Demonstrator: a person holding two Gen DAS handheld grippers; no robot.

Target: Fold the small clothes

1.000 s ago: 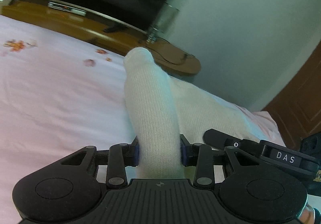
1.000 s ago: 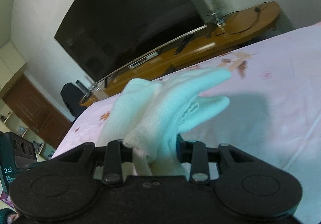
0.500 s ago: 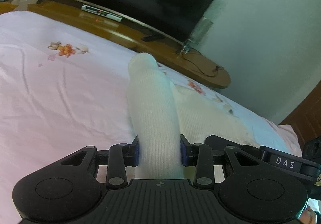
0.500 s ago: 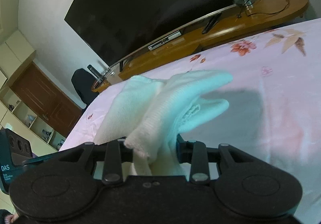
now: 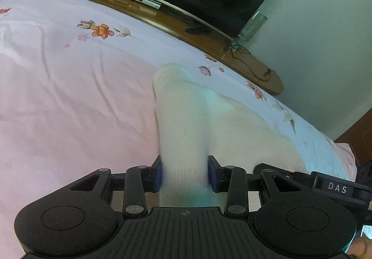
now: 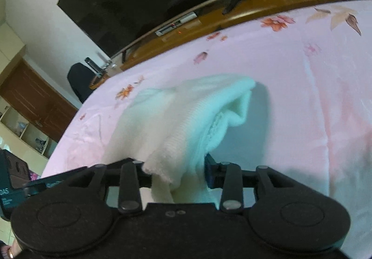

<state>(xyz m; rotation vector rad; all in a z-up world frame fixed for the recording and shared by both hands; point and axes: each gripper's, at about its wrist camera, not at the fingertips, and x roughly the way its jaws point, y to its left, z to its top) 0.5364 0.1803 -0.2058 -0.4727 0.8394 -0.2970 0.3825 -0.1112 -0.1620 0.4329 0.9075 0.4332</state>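
Two grips: both ends of a white ribbed knit sock (image 5: 183, 133) are held, one end in each tool
Left gripper (image 5: 184, 174): closed snugly on a rolled, tube-like end of the sock, the blue pads (image 5: 158, 174) pressed against the knit on both sides
Right gripper (image 6: 179, 174): closed on the bunched cuff end of the sock (image 6: 186, 119), whose loose edge is draped over the left finger
Sock position: raised just above the pink floral bedsheet (image 5: 69, 108), with the middle sagging between the two tools; whether it touches the sheet cannot be told
Step in hand: judged as the garment being carried down to the sheet for laying flat before the fold
Doing it well: both ends should be lowered level and pulled gently apart, so that the knit is spread without twist; the bunched cuff is best smoothed before release
Risk: the rolled end may stay curled if it is let go too soon
Change from earlier: more sheet and less wall are seen in both views, the wooden TV stand (image 5: 209, 33) is pushed towards the top, and both grips are unchanged
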